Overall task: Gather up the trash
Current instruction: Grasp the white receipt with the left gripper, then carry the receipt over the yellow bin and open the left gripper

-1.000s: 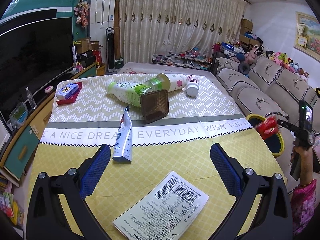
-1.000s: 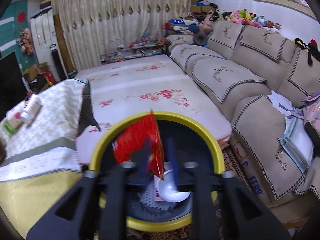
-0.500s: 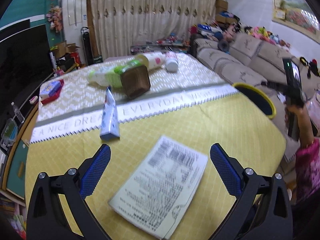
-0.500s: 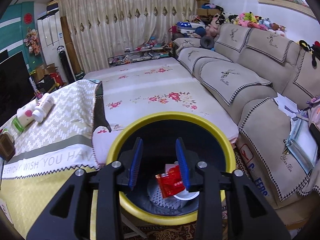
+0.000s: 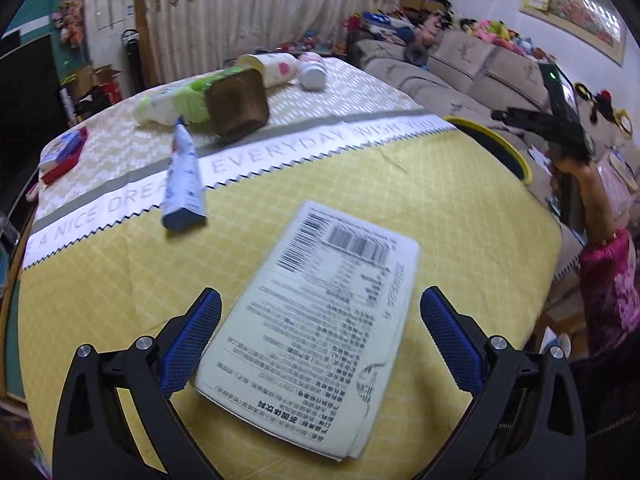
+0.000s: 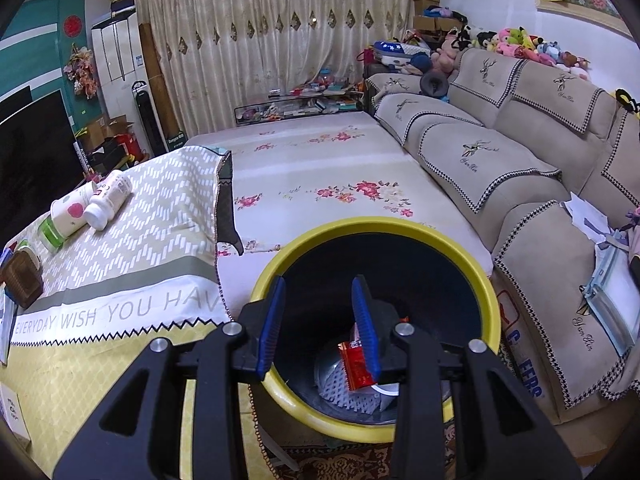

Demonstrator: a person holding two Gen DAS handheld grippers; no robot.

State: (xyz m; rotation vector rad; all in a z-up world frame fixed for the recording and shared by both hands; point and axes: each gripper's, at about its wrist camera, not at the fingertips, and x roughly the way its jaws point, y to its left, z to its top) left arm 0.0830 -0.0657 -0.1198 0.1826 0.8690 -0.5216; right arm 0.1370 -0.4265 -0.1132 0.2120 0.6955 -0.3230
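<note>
Printed sheet (image 5: 320, 312): white folded paper with barcodes and dense text, flat on the yellow part of the bench cloth, nearest the camera.
Tube (image 5: 182, 178): blue and white, squeezed flat, lying along the cloth's lettered band, cap end pointing away.
Brown tub (image 5: 239, 102): square, tipped on its side, leaning against the green-labelled bottle.
Green-labelled bottle (image 5: 176, 102): lying on its side.
White cup-shaped bottle (image 6: 71, 210): pink spot, on its side, touching a small white bottle (image 6: 109, 196).
Bin (image 6: 384, 229): yellow rim, dark inside, beside the bench.
Red wrapper (image 6: 354, 366): crumpled, inside the bin on pale scraps.
</note>
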